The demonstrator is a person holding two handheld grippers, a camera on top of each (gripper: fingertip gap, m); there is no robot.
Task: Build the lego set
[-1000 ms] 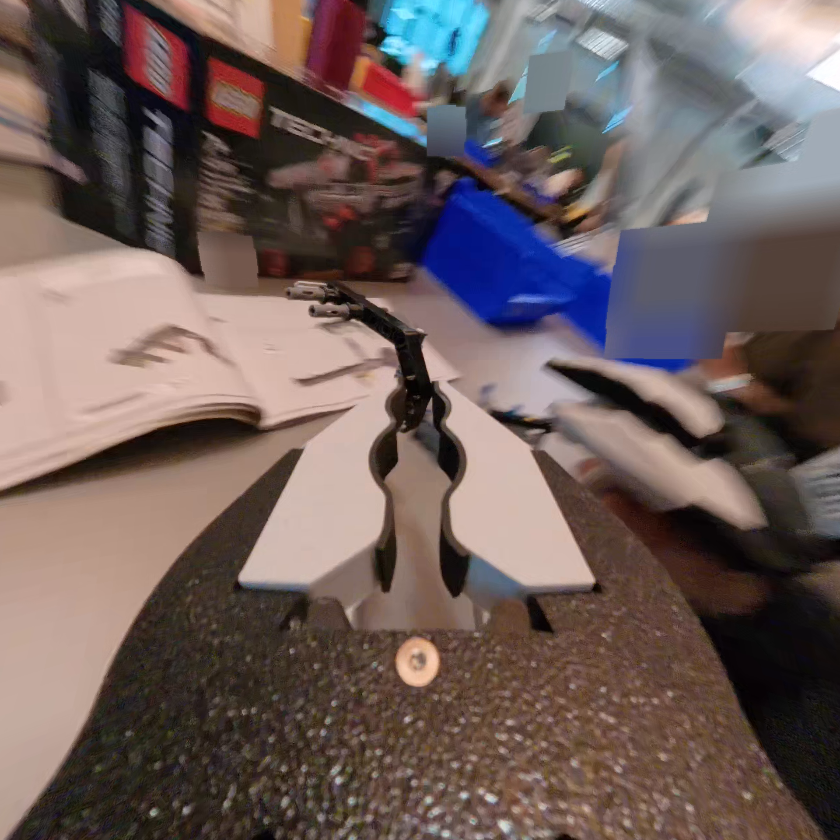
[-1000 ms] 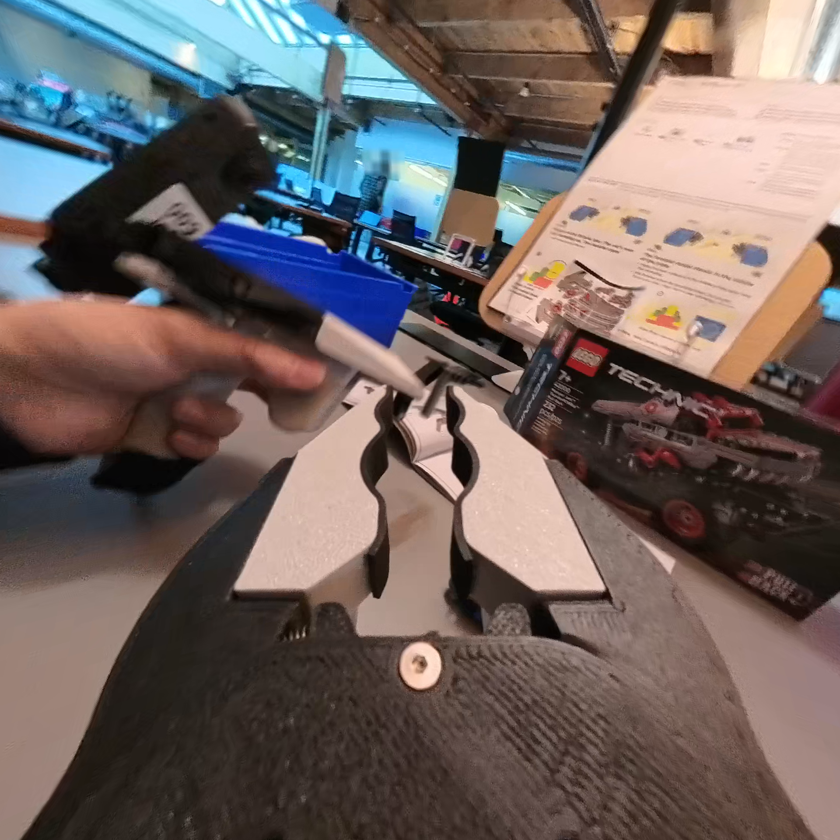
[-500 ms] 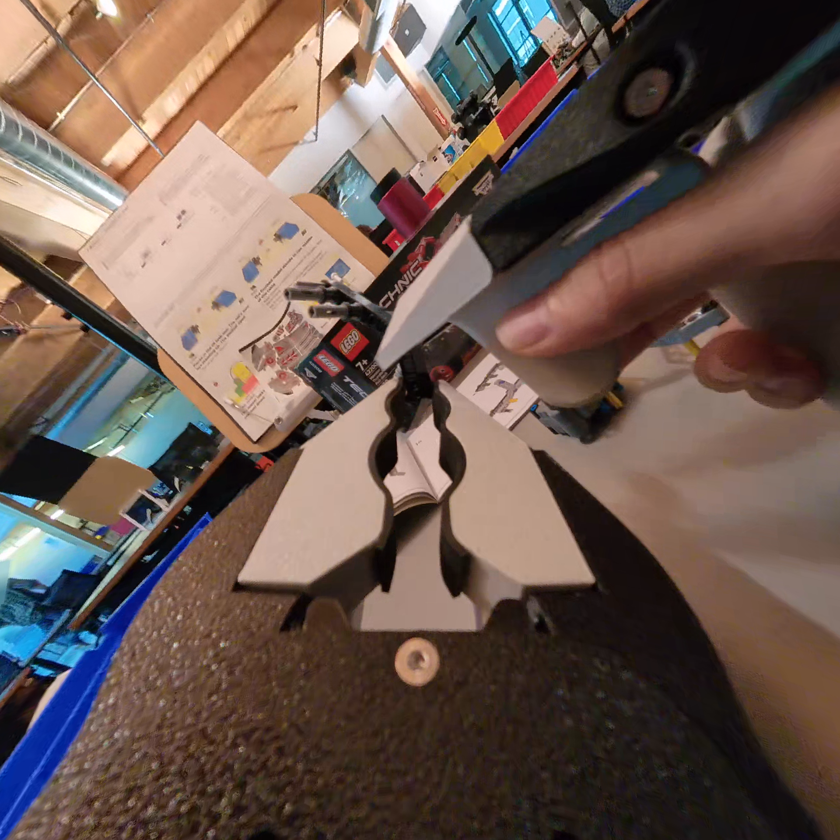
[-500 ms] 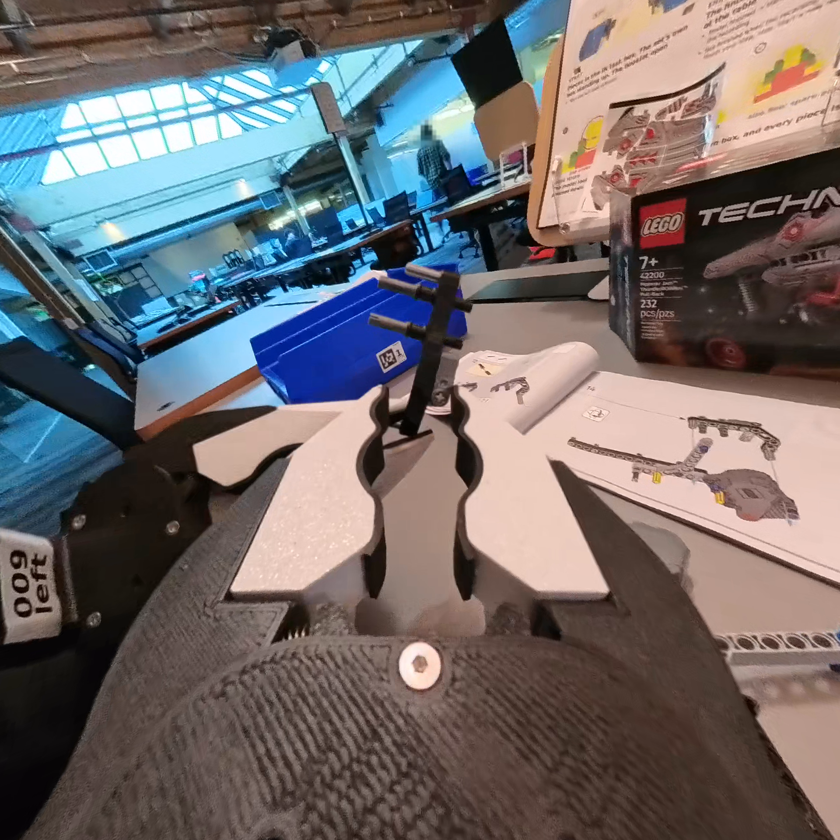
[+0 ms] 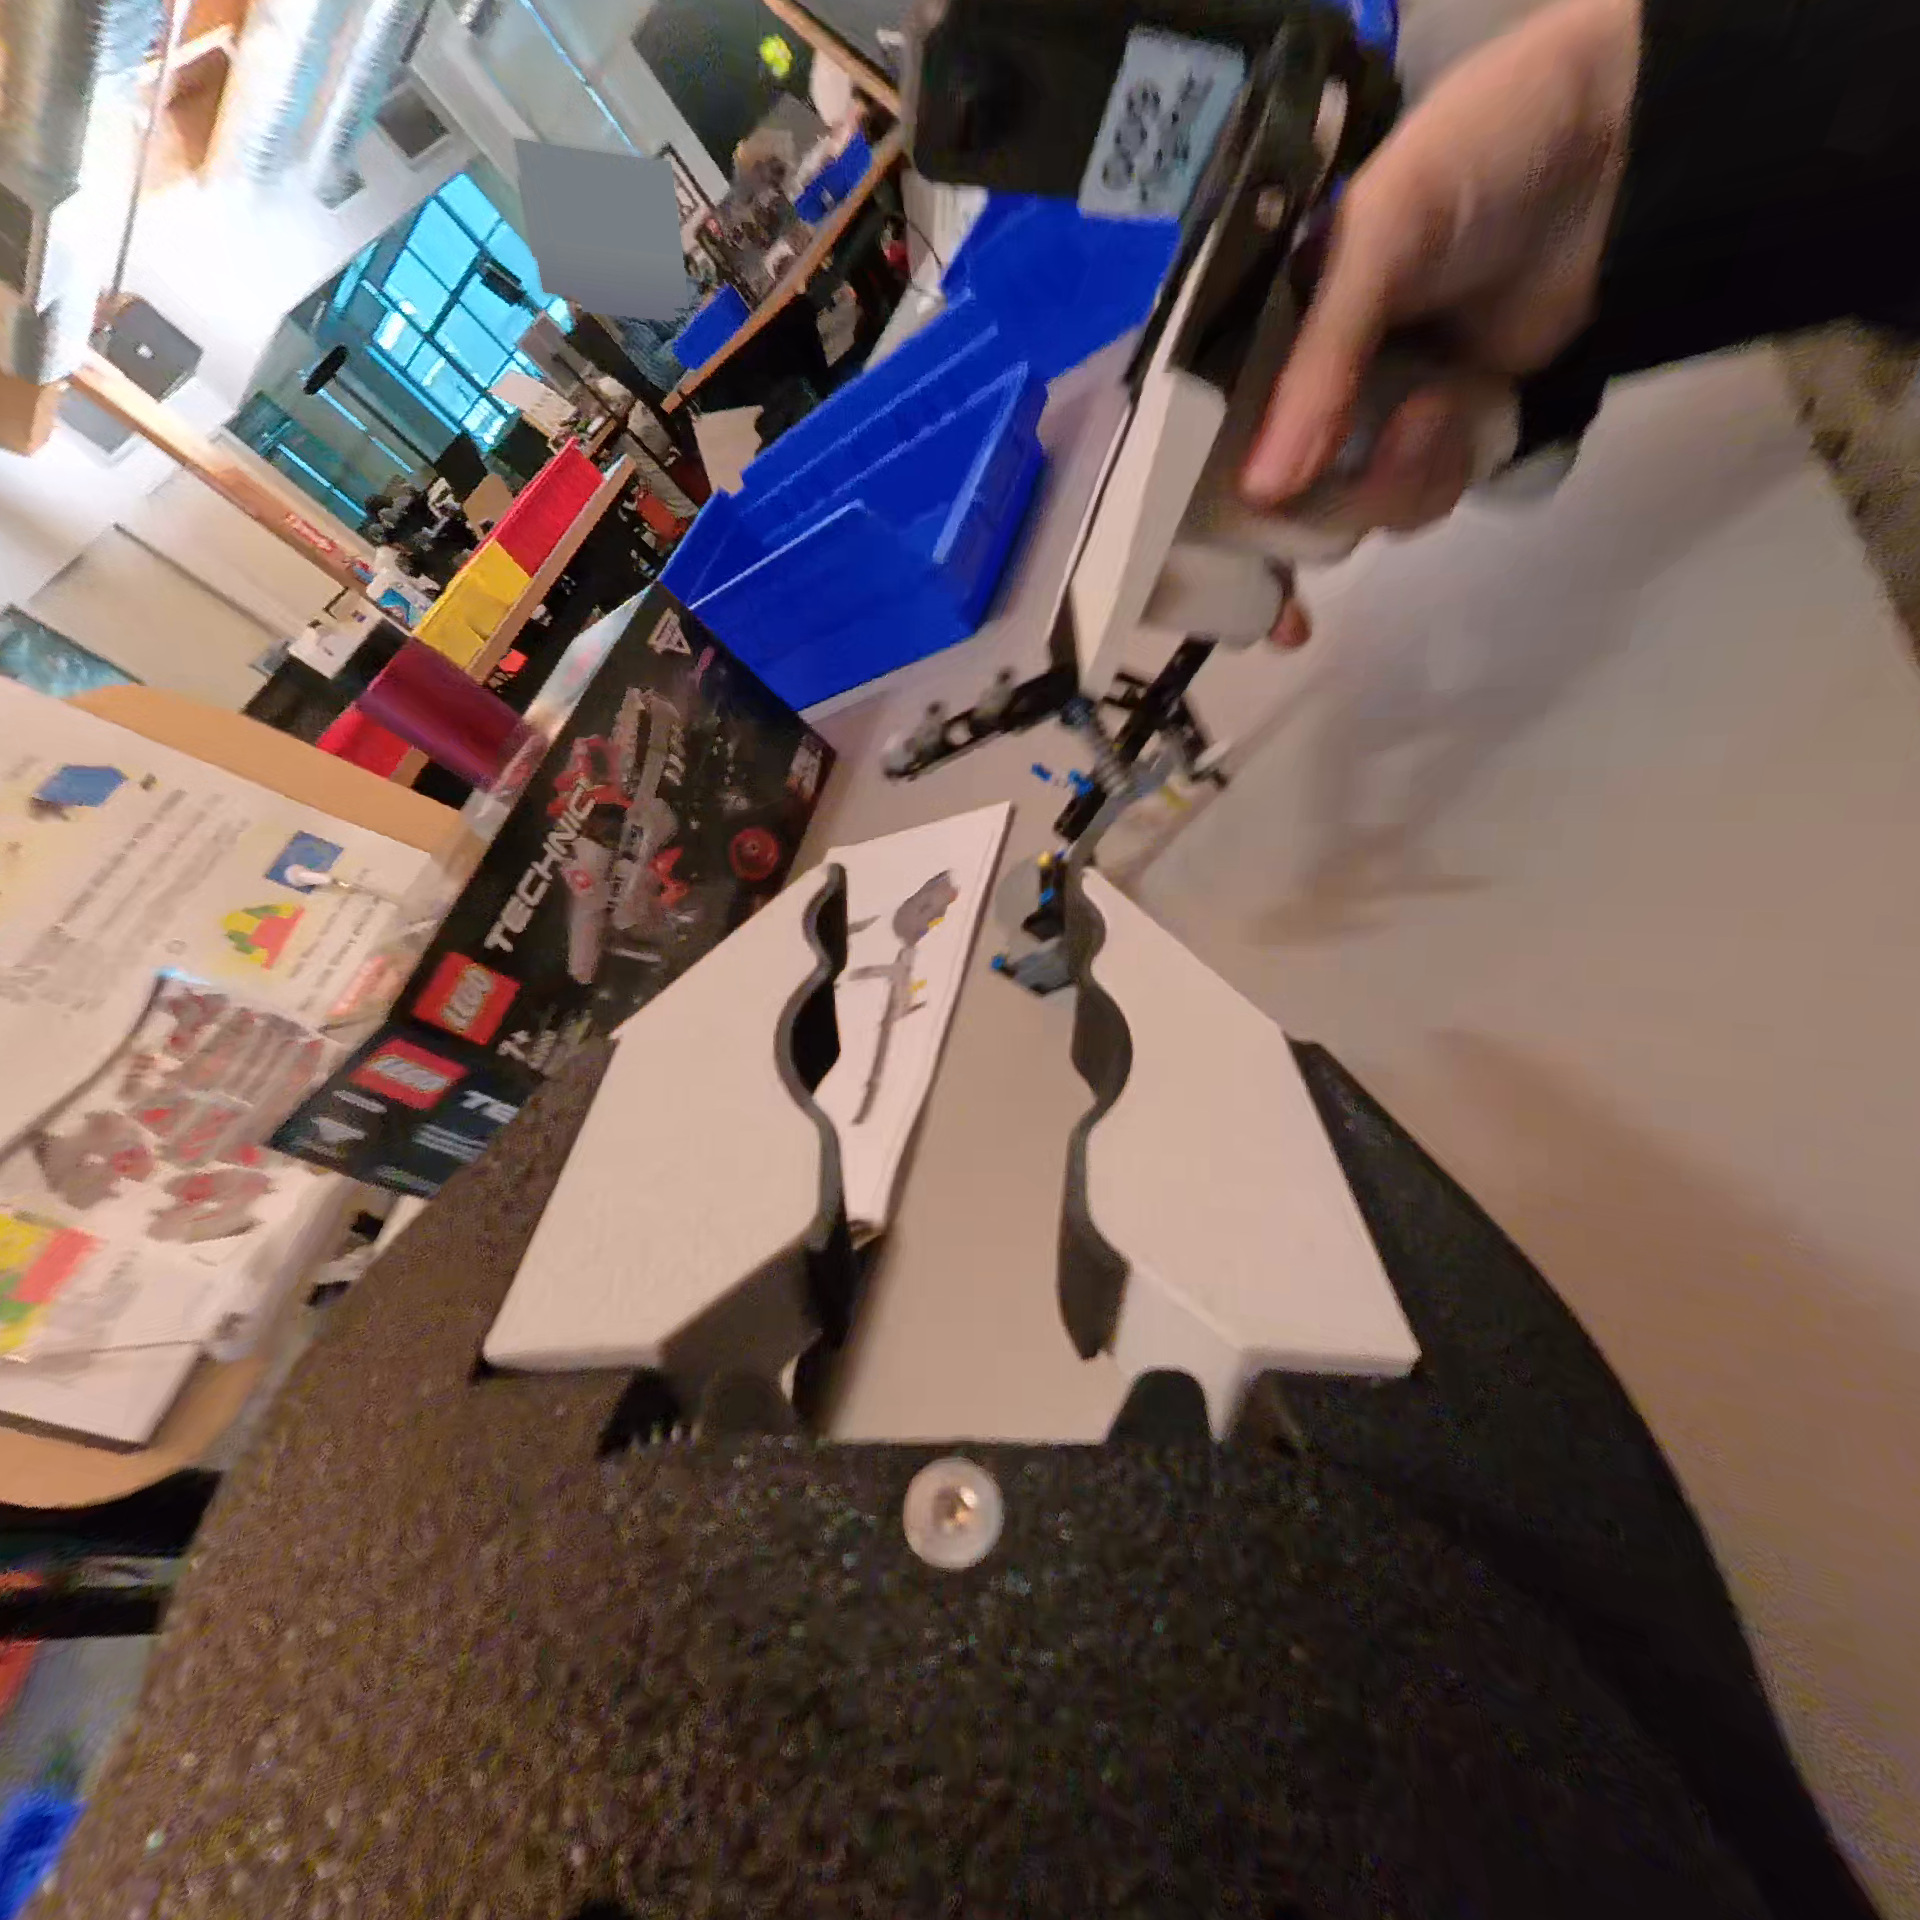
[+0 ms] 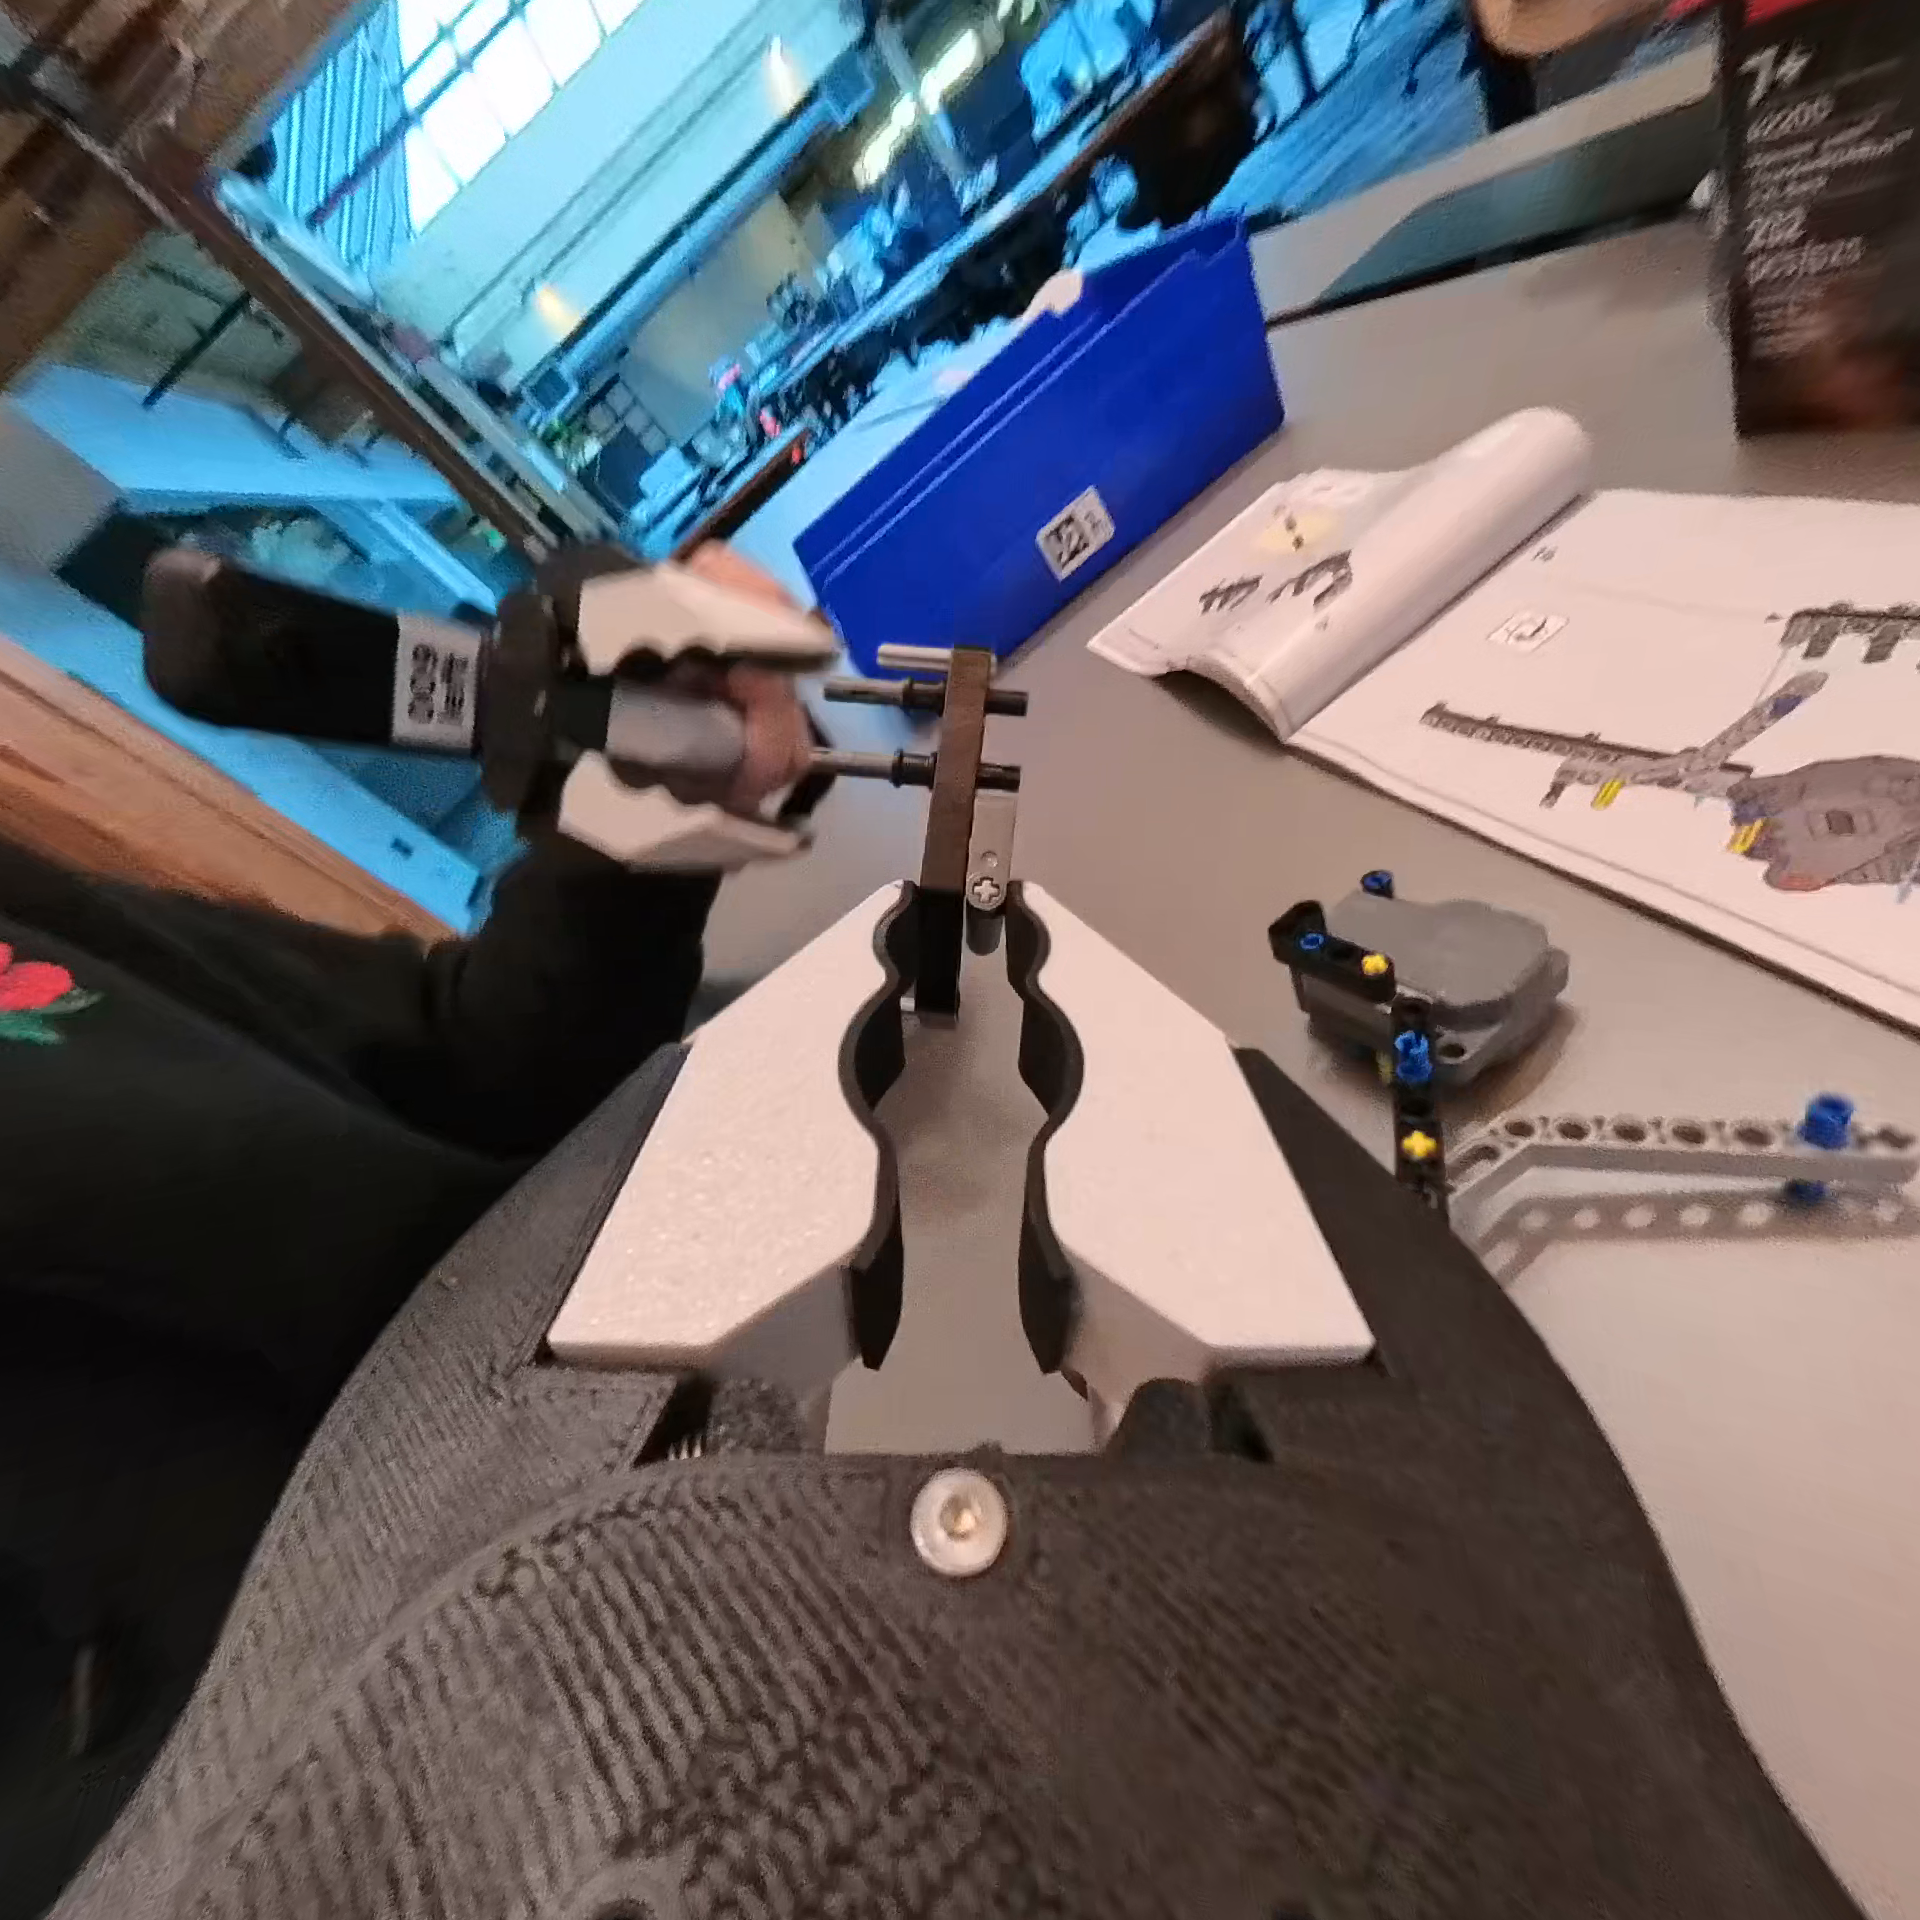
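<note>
- Two grippers over a grey table (image 6: 1195, 727), each held in a person's hand.
- Right gripper (image 6: 956, 935): fingers closed on the lower end of a black beam (image 6: 961, 769), gripped near the tips and standing about upright above the table. Two dark axle pins through the beam, sticking out mostly to the left; a small light grey piece with a cross hole against its right side, just above the fingertips.
- Left gripper (image 5: 951, 935): fingers spread wide, nothing between them. Same gripper seen in the right wrist view (image 6: 790, 738), left of the beam, tips close to the pin ends; touching or not, cannot tell.
- Partly built grey assembly (image 6: 1444, 982) with a perforated grey beam, blue and yellow pins, flat on the table right of the right gripper.
- Open instruction booklet (image 6: 1621, 675) beyond the assembly.
- Blue bin (image 6: 1039, 447) farther back.
- Dark set box (image 5: 613, 883) upright at the table's far side, beside a printed sheet on a board (image 5: 156, 935).
</note>
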